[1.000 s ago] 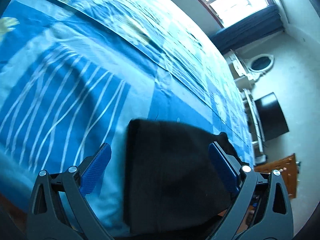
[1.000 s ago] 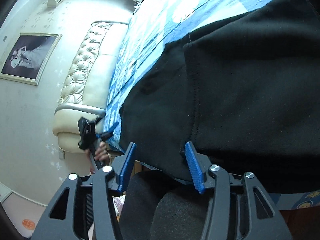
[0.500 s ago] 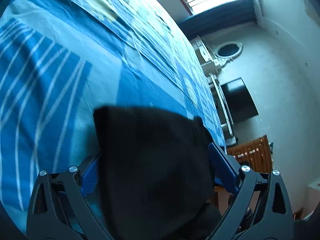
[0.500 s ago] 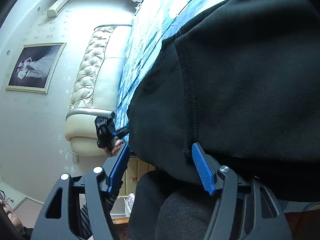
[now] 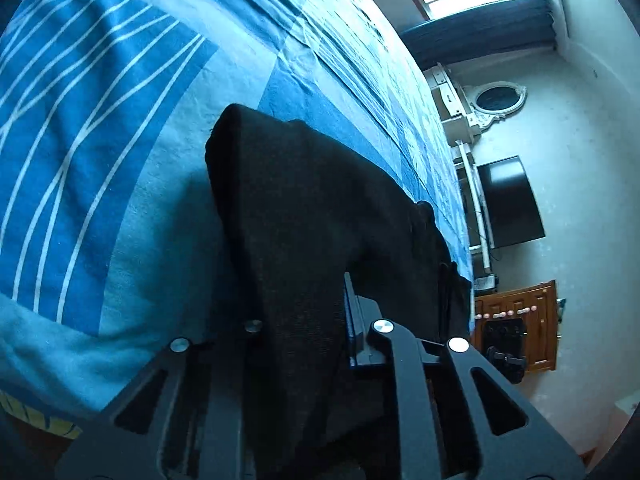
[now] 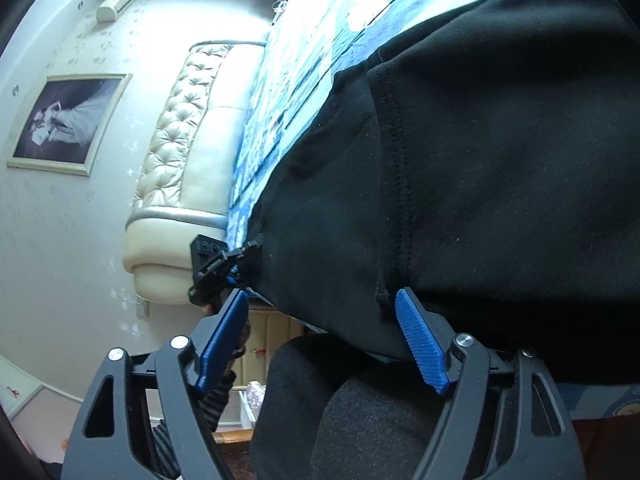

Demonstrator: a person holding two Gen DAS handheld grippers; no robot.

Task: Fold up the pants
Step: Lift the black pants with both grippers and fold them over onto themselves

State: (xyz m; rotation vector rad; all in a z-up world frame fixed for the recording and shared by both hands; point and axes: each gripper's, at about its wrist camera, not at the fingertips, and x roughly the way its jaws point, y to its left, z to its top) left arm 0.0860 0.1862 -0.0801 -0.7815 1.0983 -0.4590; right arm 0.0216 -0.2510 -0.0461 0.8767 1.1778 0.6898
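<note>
The left gripper point(image 5: 308, 320) is clenched on a fold of the black pants point(image 5: 320, 208), the cloth bunching up between its closed jaws and draping over the near finger. The right gripper point(image 6: 320, 332) has its jaws opening; its blue pads point(image 6: 420, 340) stand apart and press on nothing, with the hem of the pants point(image 6: 460, 180) lying just past them, the right pad at the edge of the cloth by a stitched seam. The pants lie spread along the near edge of the bed, on a blue patterned bedspread point(image 5: 100, 128). In the right wrist view the left gripper point(image 6: 224, 264) shows small at the far corner of the pants, before a cream tufted headboard point(image 6: 180, 152).
</note>
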